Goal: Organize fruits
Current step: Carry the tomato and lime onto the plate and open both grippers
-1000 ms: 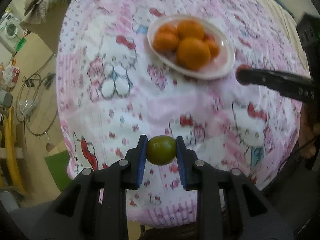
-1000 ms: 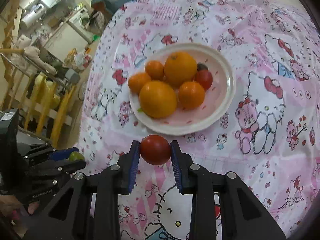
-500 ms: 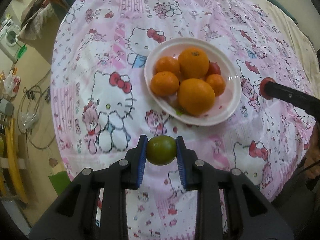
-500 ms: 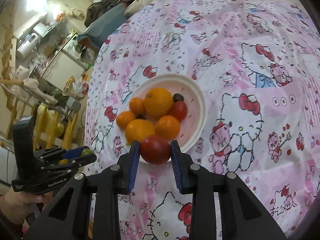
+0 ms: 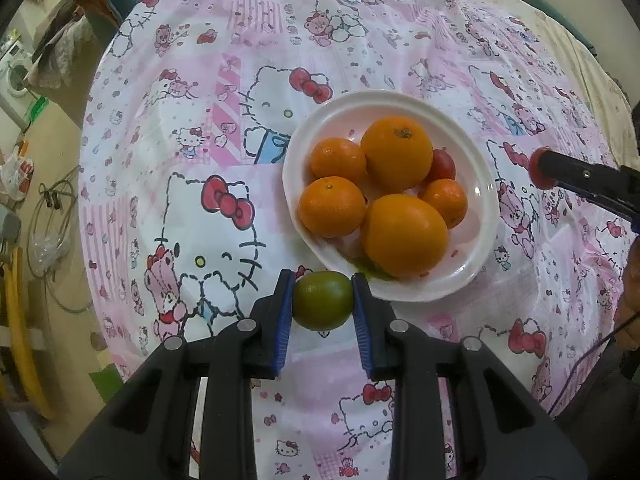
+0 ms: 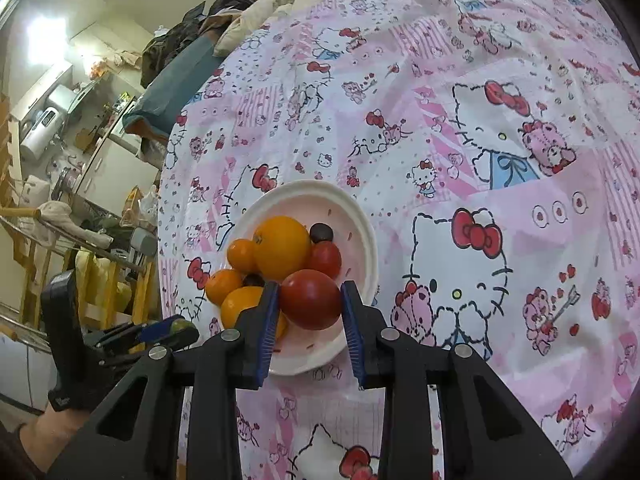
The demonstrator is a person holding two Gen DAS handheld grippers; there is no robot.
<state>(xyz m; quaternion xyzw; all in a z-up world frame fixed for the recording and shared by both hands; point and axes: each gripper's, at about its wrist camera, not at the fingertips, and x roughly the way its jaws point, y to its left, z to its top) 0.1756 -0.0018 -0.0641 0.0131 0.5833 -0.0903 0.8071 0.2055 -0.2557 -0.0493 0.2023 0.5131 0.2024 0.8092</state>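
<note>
A white plate point(image 5: 486, 190) on the pink cartoon-print tablecloth holds several oranges point(image 5: 404, 234) and a small red tomato point(image 5: 442, 164). My left gripper point(image 5: 323, 300) is shut on a green citrus fruit point(image 5: 322, 300), just in front of the plate's near rim. My right gripper point(image 6: 310, 300) is shut on a red tomato point(image 6: 310, 299) and hangs over the plate point(image 6: 362, 220). The plate also holds a dark small fruit point(image 6: 321, 233). The right gripper shows in the left wrist view point(image 5: 538, 168) right of the plate; the left gripper shows in the right wrist view point(image 6: 176, 326) at lower left.
The round table's cloth point(image 5: 224, 128) drops off at the left edge toward the floor with cables point(image 5: 52, 216). Bedding and clothes point(image 6: 256, 8) lie beyond the table. Wooden furniture point(image 6: 44, 264) and kitchen clutter stand to the left.
Both grippers have moved toward and over the table, each still holding its fruit. The left one came up to the plate's near rim; the right one rose and now hangs over the plate.
</note>
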